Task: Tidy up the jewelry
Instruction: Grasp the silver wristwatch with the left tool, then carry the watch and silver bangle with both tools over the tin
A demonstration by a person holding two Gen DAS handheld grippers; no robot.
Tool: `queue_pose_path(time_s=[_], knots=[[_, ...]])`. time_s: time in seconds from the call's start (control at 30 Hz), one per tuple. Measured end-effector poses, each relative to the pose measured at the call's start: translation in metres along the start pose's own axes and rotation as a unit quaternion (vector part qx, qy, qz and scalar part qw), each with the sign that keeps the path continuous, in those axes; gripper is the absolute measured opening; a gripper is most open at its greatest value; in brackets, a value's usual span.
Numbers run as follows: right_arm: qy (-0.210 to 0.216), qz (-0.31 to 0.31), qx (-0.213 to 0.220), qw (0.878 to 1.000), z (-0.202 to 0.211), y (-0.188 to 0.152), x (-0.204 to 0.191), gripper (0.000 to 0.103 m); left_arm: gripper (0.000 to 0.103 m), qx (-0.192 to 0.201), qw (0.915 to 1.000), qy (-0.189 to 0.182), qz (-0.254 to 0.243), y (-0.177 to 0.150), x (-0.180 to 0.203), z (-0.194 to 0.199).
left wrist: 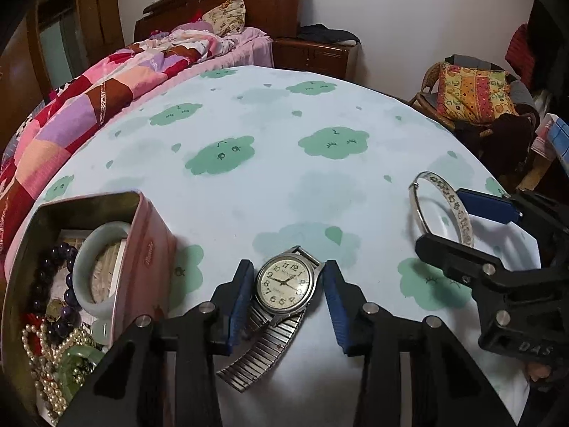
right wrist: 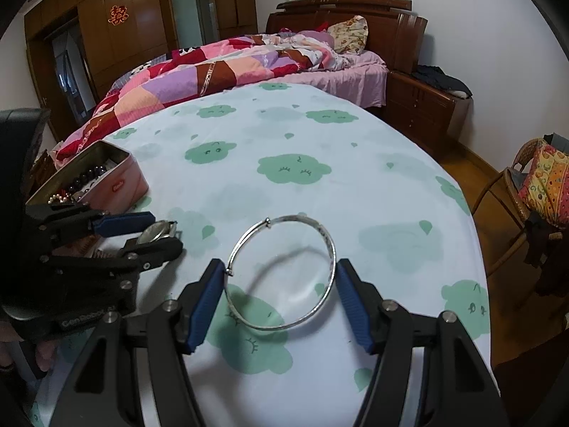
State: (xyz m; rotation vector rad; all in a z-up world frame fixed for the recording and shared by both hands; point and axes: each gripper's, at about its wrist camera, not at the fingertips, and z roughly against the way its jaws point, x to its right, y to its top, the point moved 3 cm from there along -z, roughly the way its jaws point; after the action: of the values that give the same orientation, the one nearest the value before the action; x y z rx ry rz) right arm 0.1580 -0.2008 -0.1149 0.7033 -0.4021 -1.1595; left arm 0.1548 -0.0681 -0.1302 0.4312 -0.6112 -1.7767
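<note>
A silver wristwatch with a stretch band lies on the cloud-print tablecloth. My left gripper is open, its blue pads either side of the watch face, close to it. A silver bangle is held off the cloth between the blue pads of my right gripper, which is shut on it and casts a shadow below. The bangle and right gripper also show in the left wrist view. A pink tin at the left holds a jade bangle, dark beads and pearls.
The tin and the left gripper sit at the left in the right wrist view. A bed with a patchwork quilt stands behind the table. A wicker chair with a cushion stands to the right.
</note>
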Motion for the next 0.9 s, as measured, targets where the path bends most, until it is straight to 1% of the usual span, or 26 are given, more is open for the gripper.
queue_pose_path(time_s=[0.2,0.33,0.4,0.7,0.9], knots=[[0.002,0.001,0.003,1.000,0.002,0.000,0.000,0.066,0.038,0.011,0.9999,-0.004,0.001,-0.006,0.006,0.013],[0.004,0.003,0.009,1.000,0.004,0.000,-0.002,0.066,0.036,0.035,0.9993,-0.008,0.007,-0.007,0.008,0.028],[0.004,0.004,0.013,1.000,0.006,0.000,-0.003,0.066,0.036,0.047,0.9987,-0.012,0.012,-0.007,0.007,0.037],[0.008,0.014,0.028,0.999,0.012,0.004,-0.008,0.066,0.036,0.094,0.9953,-0.008,0.024,-0.003,0.003,0.070],[0.017,0.028,0.055,0.998,0.031,0.012,-0.020,0.066,0.036,0.125,0.9918,-0.001,0.026,0.001,0.000,0.094]])
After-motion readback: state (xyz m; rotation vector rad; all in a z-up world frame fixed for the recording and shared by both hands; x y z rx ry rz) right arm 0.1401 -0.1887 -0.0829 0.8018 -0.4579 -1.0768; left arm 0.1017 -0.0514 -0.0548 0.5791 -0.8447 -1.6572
